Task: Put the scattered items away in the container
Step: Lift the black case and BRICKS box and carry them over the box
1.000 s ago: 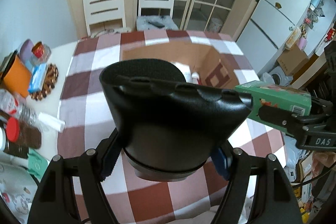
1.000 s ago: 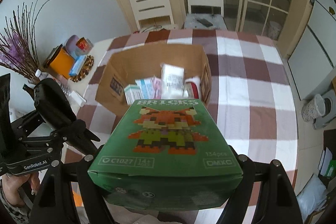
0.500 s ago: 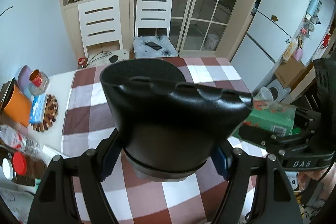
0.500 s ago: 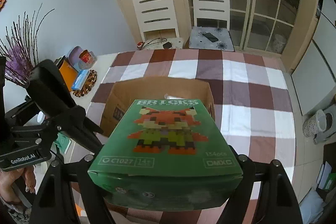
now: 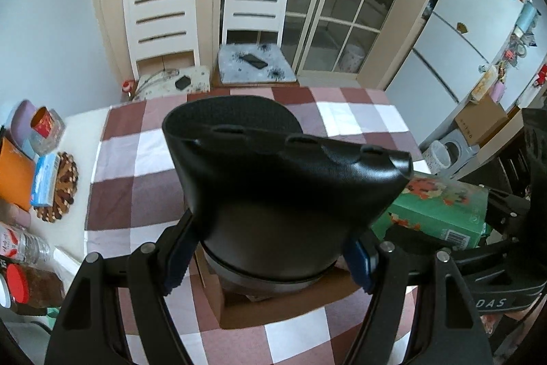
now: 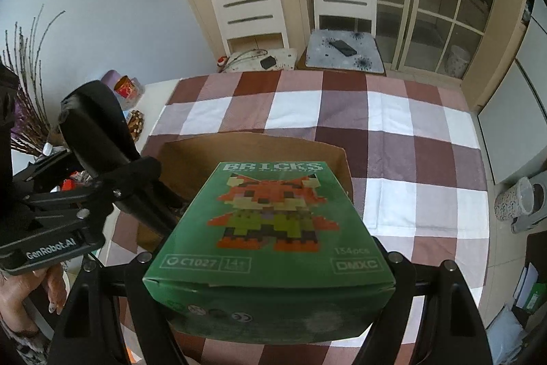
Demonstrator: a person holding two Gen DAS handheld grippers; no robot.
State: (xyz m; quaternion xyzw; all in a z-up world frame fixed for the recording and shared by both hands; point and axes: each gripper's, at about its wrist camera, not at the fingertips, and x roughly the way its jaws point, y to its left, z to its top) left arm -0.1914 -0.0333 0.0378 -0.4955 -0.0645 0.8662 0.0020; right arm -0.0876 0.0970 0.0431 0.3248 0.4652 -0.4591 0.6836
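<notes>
Tongs are both loaded: the left tongs (image 5: 270,262) clamp a black holster-like case (image 5: 273,180), the right tongs (image 6: 270,262) grip a green bricks box (image 6: 270,228). Both hang over the cardboard box (image 6: 191,159) at lower centre on the desk (image 6: 376,112); neither is dropped yet. Held items hide the box's contents.

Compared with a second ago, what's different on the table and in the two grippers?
Both grippers have advanced over the cardboard box, which slid from mid-frame to low in each view; its contents are now hidden. Nothing was grabbed or released: the left gripper still clamps the black object, and the right gripper still clamps the green bricks box.
</notes>
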